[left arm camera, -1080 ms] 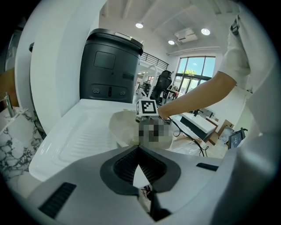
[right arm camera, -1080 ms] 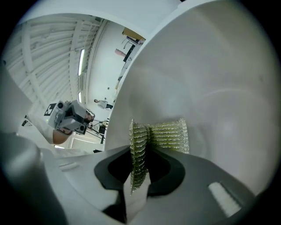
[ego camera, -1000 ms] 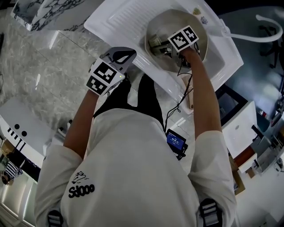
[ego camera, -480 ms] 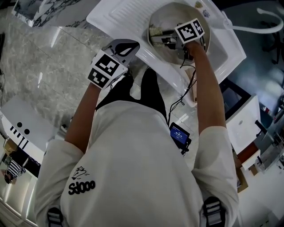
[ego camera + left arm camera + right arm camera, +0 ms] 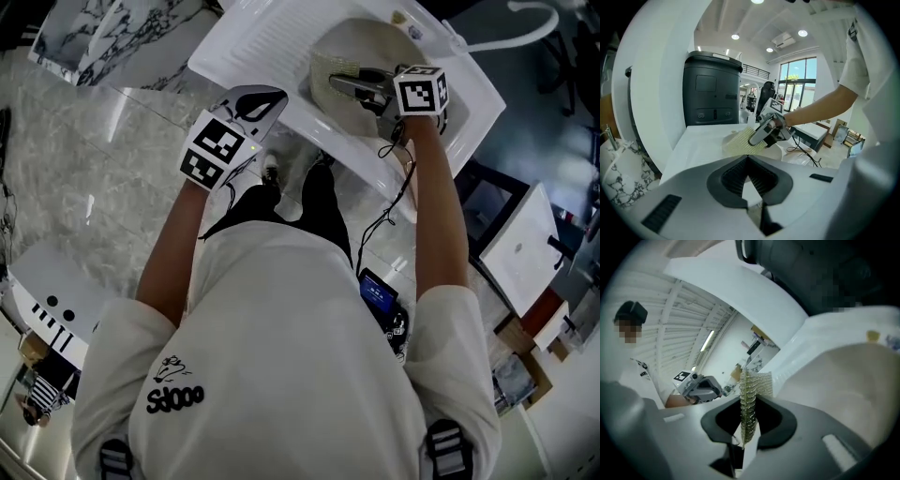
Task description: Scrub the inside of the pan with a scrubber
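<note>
A round, pale metal pan (image 5: 375,42) sits in the basin of a white sink (image 5: 281,42). My right gripper (image 5: 339,82) reaches over the pan from the near right and is shut on a yellowish mesh scrubber (image 5: 326,68). The scrubber lies against the pan's left inner side. In the right gripper view the scrubber (image 5: 749,397) stands on edge between the jaws, with the pan's inside (image 5: 843,376) to the right. My left gripper (image 5: 265,97) hovers at the sink's near left edge, shut and empty. From the left gripper view (image 5: 749,159) the scrubber (image 5: 737,140) is seen ahead.
The sink's ribbed drainboard (image 5: 253,37) runs to the left of the basin. A white curved hose (image 5: 520,11) arches at the far right. A black cable (image 5: 380,220) hangs from the right gripper. A dark bin (image 5: 711,89) stands behind the sink. Marble surface (image 5: 94,159) lies at left.
My right gripper has drawn back toward the pan's near right side, keeping the scrubber against the pan's left inner wall. The left gripper has stayed by the sink's edge.
</note>
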Tool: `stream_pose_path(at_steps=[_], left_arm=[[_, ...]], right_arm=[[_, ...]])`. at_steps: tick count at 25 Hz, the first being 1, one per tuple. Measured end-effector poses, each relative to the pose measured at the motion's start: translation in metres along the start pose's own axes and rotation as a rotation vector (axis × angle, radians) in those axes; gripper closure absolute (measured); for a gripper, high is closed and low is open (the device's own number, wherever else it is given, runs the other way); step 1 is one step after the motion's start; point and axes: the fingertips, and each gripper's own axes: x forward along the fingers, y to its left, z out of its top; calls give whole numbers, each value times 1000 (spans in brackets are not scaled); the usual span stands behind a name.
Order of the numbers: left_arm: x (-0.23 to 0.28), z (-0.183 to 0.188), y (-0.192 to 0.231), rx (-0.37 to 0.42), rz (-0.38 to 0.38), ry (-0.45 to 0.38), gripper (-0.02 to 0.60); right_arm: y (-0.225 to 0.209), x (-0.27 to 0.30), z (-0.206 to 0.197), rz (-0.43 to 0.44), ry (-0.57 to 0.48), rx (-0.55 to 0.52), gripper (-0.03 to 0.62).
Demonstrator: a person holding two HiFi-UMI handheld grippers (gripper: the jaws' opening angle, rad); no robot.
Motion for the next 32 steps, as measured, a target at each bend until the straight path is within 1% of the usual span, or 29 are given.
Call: stream_pose_path(at_steps=[2, 4, 7, 11, 13, 17, 22, 30, 32], left_arm=[[-1, 11, 3, 25, -11, -35, 578], [-3, 22, 4, 44, -25, -68, 578], [-6, 40, 7, 76, -44, -111, 578], [-4, 76, 7, 127, -66, -180, 577], [-5, 93, 7, 156, -74, -214, 577], [-9, 120, -1, 211, -82, -271, 578], [-17, 154, -16, 284, -100, -340, 577], [-45, 202, -27, 365, -79, -452, 578], [-54, 214, -30, 380, -73, -478, 577]], right_arm=[[3, -22, 17, -149, -133, -75, 519], [13, -43, 26, -288, -232, -160, 519], [35, -66, 26, -446, -290, -266, 519], [63, -100, 23, -626, -339, -348, 520], [78, -117, 25, -715, -382, -389, 520], [114, -156, 26, -846, -498, -444, 520], [153, -202, 23, -1005, -577, -511, 520], [207, -242, 14, -1190, -667, -592, 520], [218, -248, 14, -1220, -689, -608, 520]])
